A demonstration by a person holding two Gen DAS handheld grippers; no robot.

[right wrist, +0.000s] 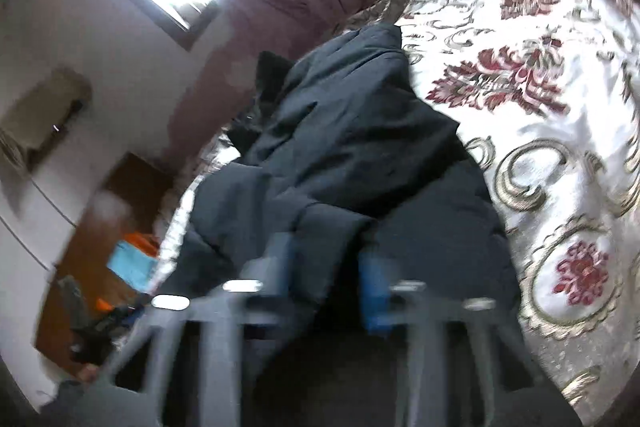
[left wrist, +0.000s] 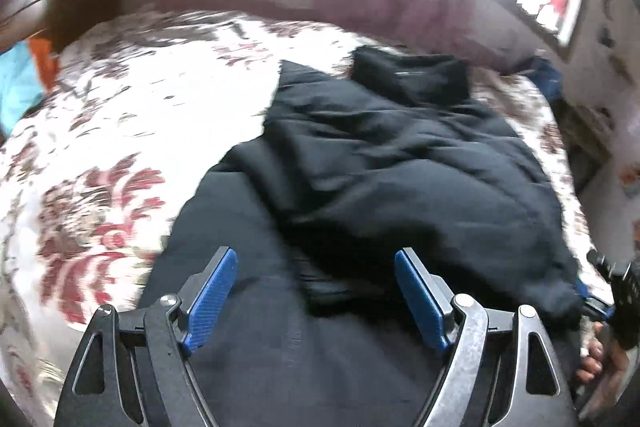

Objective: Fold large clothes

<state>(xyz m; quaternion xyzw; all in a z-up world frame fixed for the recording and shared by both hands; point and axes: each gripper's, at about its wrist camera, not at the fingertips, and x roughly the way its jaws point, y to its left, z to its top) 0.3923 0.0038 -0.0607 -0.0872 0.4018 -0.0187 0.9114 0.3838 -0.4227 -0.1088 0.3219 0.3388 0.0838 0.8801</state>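
Left hand-held gripper [left wrist: 316,293] is hovering with blue pads spread wide, gripping nothing, the dark garment [left wrist: 384,163] lying crumpled just ahead of and beneath it on the floral bedspread [left wrist: 104,131]. Right hand-held gripper [right wrist: 330,267] is blurring badly; a fold of the garment [right wrist: 344,131] is sitting between its blue pads, but I cannot tell whether they are pinching it.

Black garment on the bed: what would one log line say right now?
black garment rumpled on floral bedspread | left hand-held gripper open above it | right hand-held gripper blurred
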